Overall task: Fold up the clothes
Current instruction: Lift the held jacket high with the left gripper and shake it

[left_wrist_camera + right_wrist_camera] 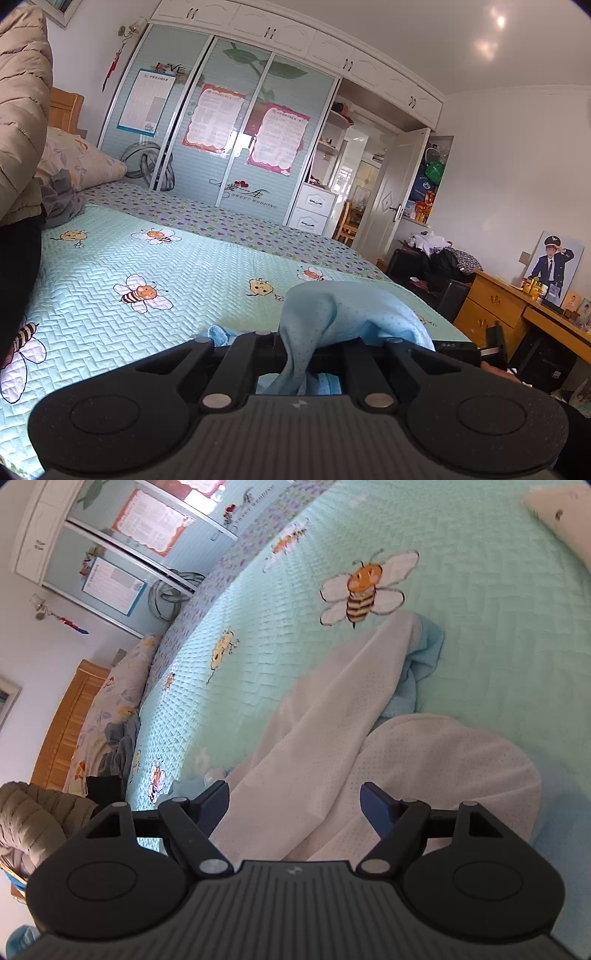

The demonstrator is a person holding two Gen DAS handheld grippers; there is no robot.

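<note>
Beneath both pairs of fingers spreads the mint-green quilted bedspread [480,646], printed with bees, and on it lies the task's garment, a pale blue dotted cloth [332,314] whose whitish underside shows in the right wrist view. One part of it lies flat ahead of the right fingers; another rises in a taut ridge toward the left gripper [295,354], whose 2 fingers are clamped together on a bunched fold that drapes down between them. The right gripper [295,801] hovers just above the cloth with its 2 blue pads well apart, fabric lying between them but not pinched. The likely risk is an uneven fold: if the right fingers close on a loose middle section rather than an edge or corner, layers may bunch. A thin pinch on the left could also slip free under tension.
</note>
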